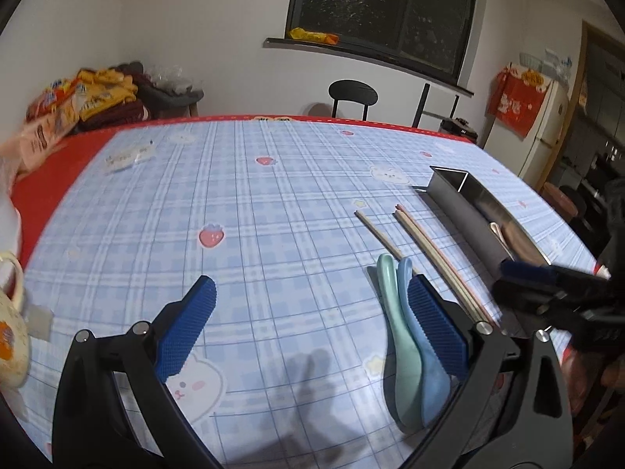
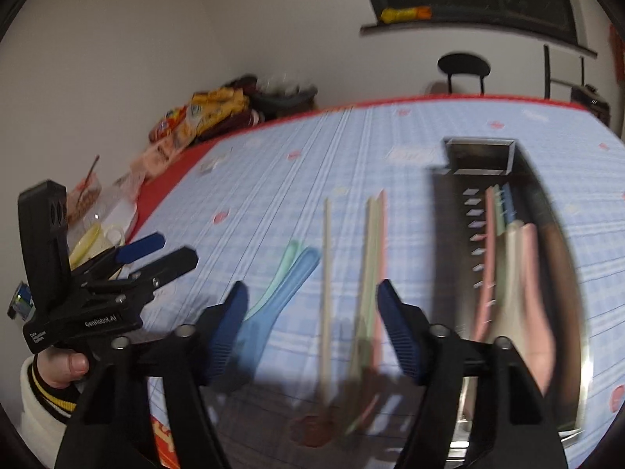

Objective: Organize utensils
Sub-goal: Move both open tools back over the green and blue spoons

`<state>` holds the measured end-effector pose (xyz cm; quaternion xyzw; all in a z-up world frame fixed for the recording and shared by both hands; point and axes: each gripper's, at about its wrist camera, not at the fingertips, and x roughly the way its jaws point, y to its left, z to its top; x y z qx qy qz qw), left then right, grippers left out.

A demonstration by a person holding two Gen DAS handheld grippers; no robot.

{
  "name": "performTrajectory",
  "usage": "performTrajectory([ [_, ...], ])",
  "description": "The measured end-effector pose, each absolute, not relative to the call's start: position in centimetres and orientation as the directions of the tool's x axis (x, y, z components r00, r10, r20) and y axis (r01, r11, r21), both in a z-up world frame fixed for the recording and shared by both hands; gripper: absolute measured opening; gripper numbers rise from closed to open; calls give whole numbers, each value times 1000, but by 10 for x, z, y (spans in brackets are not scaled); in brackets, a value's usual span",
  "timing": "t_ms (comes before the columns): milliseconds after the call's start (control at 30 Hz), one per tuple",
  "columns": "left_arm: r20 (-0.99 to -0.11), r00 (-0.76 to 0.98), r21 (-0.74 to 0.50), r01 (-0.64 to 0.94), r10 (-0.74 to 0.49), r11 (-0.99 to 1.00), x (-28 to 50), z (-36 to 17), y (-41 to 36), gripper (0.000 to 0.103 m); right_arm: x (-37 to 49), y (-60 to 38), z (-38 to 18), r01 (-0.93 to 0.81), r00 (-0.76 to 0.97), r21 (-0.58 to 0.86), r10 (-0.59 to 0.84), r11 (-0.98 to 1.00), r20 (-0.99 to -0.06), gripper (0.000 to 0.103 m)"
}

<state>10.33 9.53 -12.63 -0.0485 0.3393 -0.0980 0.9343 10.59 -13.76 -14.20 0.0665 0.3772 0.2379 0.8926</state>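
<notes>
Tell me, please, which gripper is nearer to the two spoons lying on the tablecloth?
Left. The left gripper is open with its right finger beside the blue spoon and green spoon. The right gripper is open above the chopsticks, next to the spoons.

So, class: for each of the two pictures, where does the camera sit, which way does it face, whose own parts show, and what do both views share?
Left wrist: on the left gripper, facing across the table toward the window; own open fingers, right gripper at right.
Right wrist: on the right gripper, above the chopsticks, facing the metal tray; left gripper and hand at left.
Shared: blue spoon, chopsticks, tray.
</notes>
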Motion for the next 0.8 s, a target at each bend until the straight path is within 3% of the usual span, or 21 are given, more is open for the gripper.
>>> performTrajectory([
  [167,-637,733,-200,141,-238,970,104,-133,98,97,105,-117,-157,-385,578,243,438,890,-689,34],
  [233,-642,730,-192,143,-235,971,103,-134,95,97,106,-114,-163,-375,572,226,416,899,-707,28],
  [400,-649,726,-179,142,-225,974,102,-135,93,97,107,-107,-164,-377,561,229,418,897,-715,27],
  [800,-649,711,-323,64,-270,944,110,-145,121,97,129,-87,-178,-354,494,313,460,881,-737,27],
])
